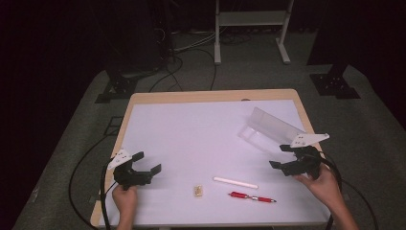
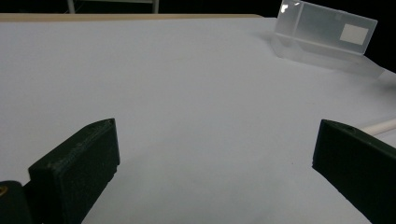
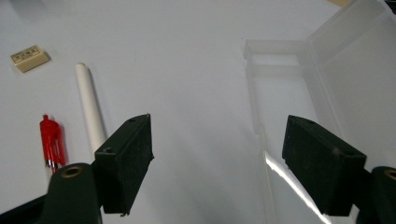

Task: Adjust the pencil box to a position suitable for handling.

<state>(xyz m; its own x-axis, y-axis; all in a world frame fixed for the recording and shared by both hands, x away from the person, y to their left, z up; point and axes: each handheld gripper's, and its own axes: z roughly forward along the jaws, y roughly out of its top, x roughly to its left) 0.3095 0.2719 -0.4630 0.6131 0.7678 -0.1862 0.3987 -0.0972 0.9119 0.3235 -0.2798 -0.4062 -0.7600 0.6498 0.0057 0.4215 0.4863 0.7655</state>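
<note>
A: Item one — box (image 1: 268, 128), clear plastic, lid hinged open and standing up, at about 2 o'clock on the table (image 1: 191, 139). Contents?

B: None that I can see. In the right gripper view the tray (image 3: 280, 107) reads bare — though the plastic is translucent and the near end is cut off by the frame.

A: Item two — white stick (image 1: 235, 182), at 5 o'clock, lying flat.

B: Looks light, stiff, smooth and round — likely to roll or slip. Best taken at mid-length, jaws across it. If it is chalk, brittle: pinch gently.

A: Item three — red pen (image 1: 252, 197), just nearer the person than the stick, close but apart.

B: Light, rigid, slick barrel. Grip on the thicker red part, not the thin tip.

A: Item four — small tan block (image 1: 197, 190), left of both, at 6 o'clock.

B: Small, hard-edged, flat faces. Easy to pinch by its sides.

A: Tools?

B: Left gripper (image 1: 143, 165) at 8 o'clock, jaws spread wide, holding nothing. Right gripper (image 1: 282, 155) at 4 o'clock beside the box, likewise spread and unladen, nearest the stick and box.
</note>
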